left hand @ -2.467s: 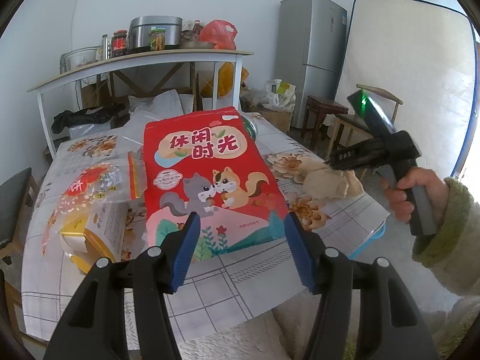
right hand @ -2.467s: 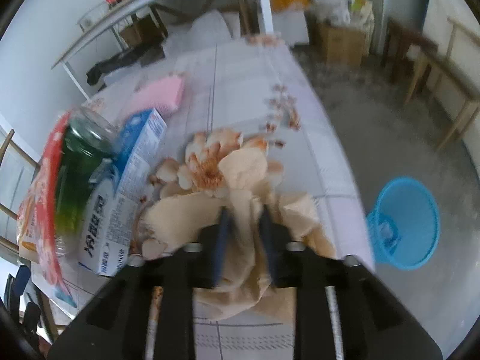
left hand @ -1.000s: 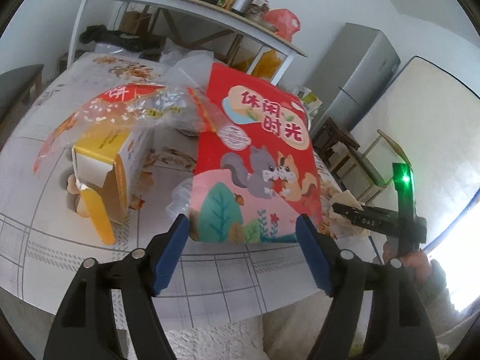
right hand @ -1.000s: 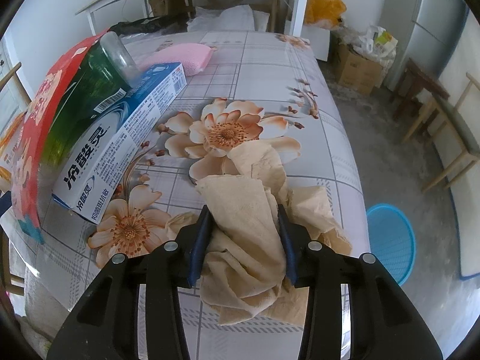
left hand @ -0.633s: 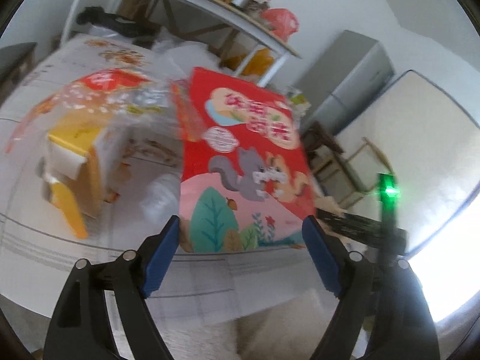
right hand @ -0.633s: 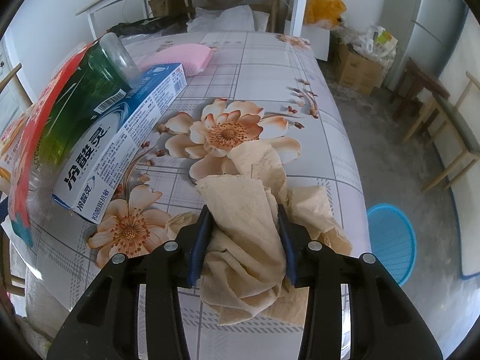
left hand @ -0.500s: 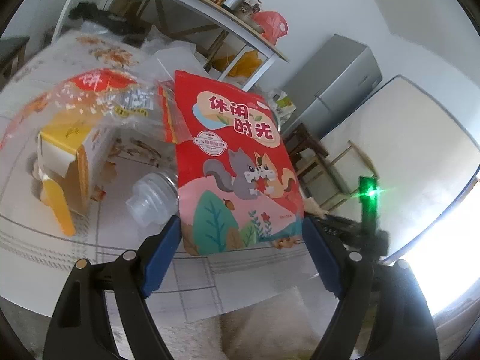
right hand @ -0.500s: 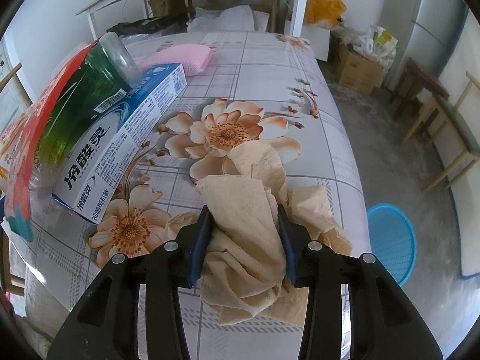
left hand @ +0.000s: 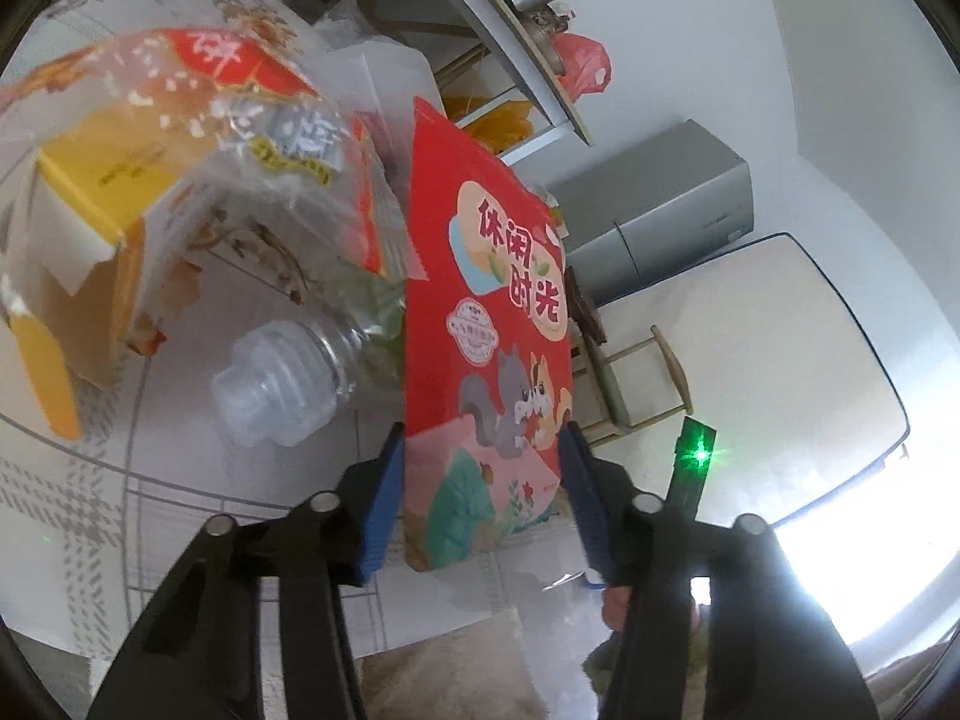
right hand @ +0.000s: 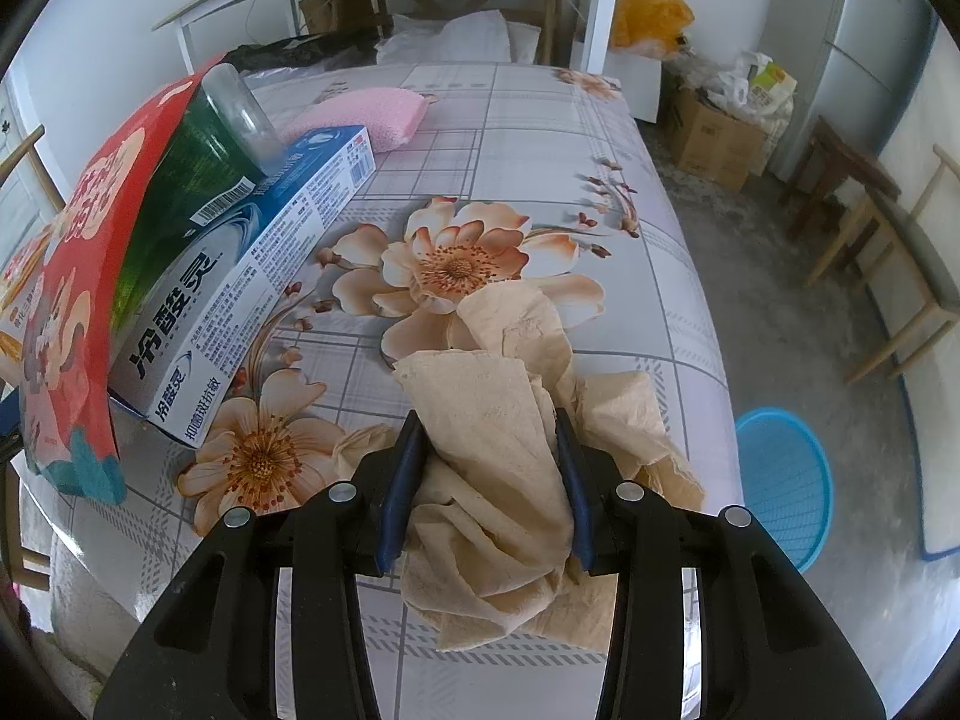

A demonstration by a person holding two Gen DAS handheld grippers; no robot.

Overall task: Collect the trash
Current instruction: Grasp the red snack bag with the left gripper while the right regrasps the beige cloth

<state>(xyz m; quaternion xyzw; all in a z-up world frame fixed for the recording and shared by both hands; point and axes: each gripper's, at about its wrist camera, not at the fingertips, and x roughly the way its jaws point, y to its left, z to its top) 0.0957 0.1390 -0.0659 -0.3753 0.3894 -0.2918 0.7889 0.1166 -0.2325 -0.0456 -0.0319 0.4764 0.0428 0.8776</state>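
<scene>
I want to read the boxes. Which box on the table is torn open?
The yellow box, with its flap ripped and hanging. The blue-and-white toothpaste box looks closed.

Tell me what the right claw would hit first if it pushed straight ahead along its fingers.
Most likely the table: the right claw, shut on the crumpled beige paper, points down at the flower-print cloth just beyond the wad. Depth is hard to judge.
</scene>
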